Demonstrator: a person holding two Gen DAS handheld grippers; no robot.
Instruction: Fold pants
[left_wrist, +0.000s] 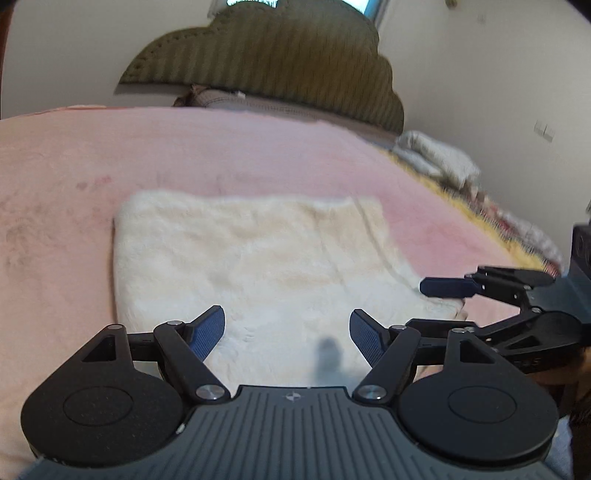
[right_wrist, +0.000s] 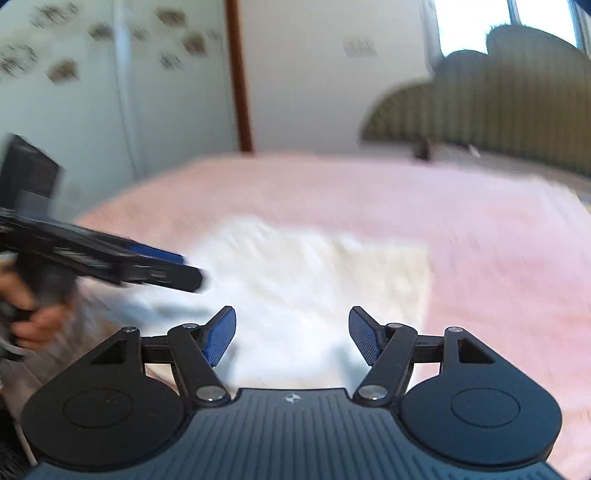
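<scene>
Cream fluffy pants (left_wrist: 258, 258) lie folded into a flat rectangle on the pink bed cover (left_wrist: 221, 147). My left gripper (left_wrist: 287, 321) hovers over the near edge of the pants, open, with nothing between its fingers. The right gripper's blue finger (left_wrist: 447, 287) reaches in from the right at the near right corner of the pants. In the right wrist view, which is blurred, my right gripper (right_wrist: 291, 314) is open above the near edge of the pants (right_wrist: 314, 277), with nothing in it. The left gripper (right_wrist: 177, 273) shows there as a dark bar at the left.
An olive ribbed headboard (left_wrist: 266, 70) stands at the far end of the bed. White bedding (left_wrist: 436, 155) is bunched over a yellow patterned sheet at the right edge. A person's hand (right_wrist: 33, 321) holds the left gripper's handle. A brown door frame (right_wrist: 240, 74) stands behind the bed.
</scene>
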